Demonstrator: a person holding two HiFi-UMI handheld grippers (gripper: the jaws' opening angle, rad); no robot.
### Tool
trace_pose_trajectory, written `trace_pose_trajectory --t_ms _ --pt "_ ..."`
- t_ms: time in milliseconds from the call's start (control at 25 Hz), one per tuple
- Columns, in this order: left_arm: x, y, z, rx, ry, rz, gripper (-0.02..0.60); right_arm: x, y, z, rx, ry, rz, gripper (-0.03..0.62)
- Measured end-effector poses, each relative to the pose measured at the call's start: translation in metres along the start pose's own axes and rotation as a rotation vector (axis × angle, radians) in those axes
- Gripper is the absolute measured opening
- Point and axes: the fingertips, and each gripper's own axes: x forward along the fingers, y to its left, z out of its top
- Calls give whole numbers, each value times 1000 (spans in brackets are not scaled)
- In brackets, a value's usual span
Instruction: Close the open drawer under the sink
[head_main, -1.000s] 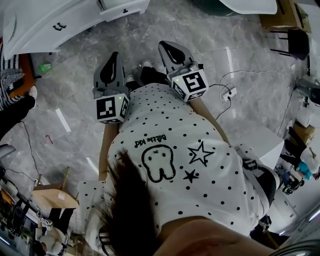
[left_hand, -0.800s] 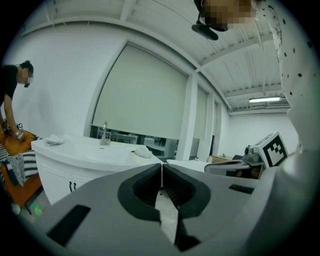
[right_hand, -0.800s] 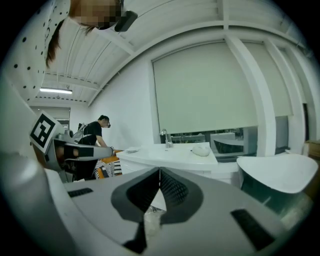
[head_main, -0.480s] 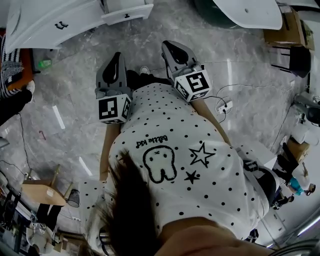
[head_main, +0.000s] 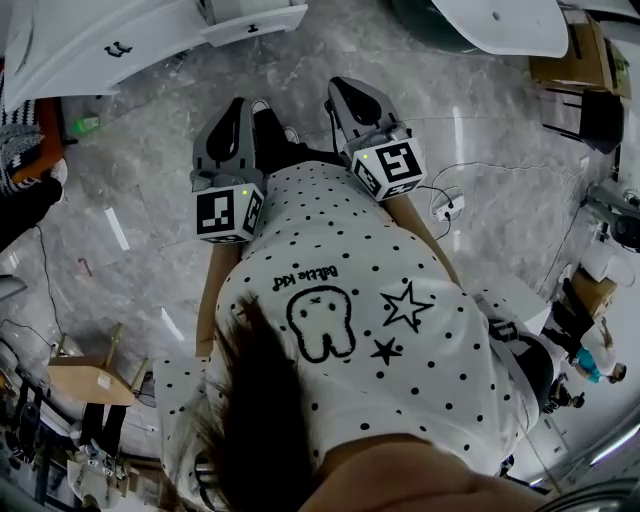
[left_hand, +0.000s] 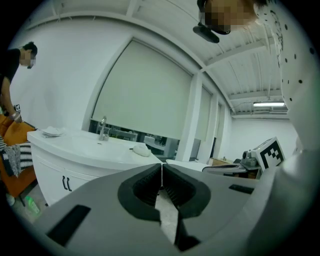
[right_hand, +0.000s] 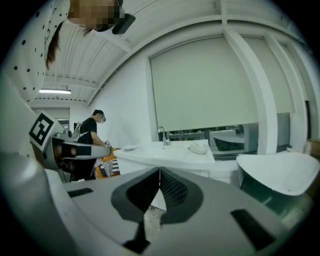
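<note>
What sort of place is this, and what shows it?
Likely a bathroom showroom or mock-up: a white sink vanity with a tap, a freestanding bathtub, and a marble-look floor.

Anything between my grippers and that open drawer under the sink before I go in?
Nothing visible. Only marble floor lies between the open drawer and the left gripper and right gripper, both shut. A small green object sits off to the left, by the vanity.

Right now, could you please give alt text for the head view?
From above, a person in a dotted white shirt holds the left tool and right tool, both shut and empty, over a marble floor. Ahead, a drawer juts from the white vanity.
</note>
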Motion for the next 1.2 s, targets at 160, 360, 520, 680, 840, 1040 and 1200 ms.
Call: trace_pose_trajectory --t_ms 160,360,520,680,840,1040,1200 --pt "5 0 4 16 1 -17 12 1 -2 0 10 -6 -18 14" --pt "14 -2 12 40 -4 -52 12 2 -8 4 3 -30 -52 14" --pt "18 1 19 46 -17 -56 12 4 -7 6 -6 -36 -62 14" --pt "29 3 31 68 -21 -77 12 7 -15 19 -3 -58 -99 14" --pt "34 0 35 107 -7 -102 12 2 -23 24 19 -81 -170 14" --pt "31 6 40 82 -17 -80 12 -4 -25 30 6 -91 -203 14" --pt "27 12 39 55 -13 -56 12 -5 -24 33 7 -94 -200 14"
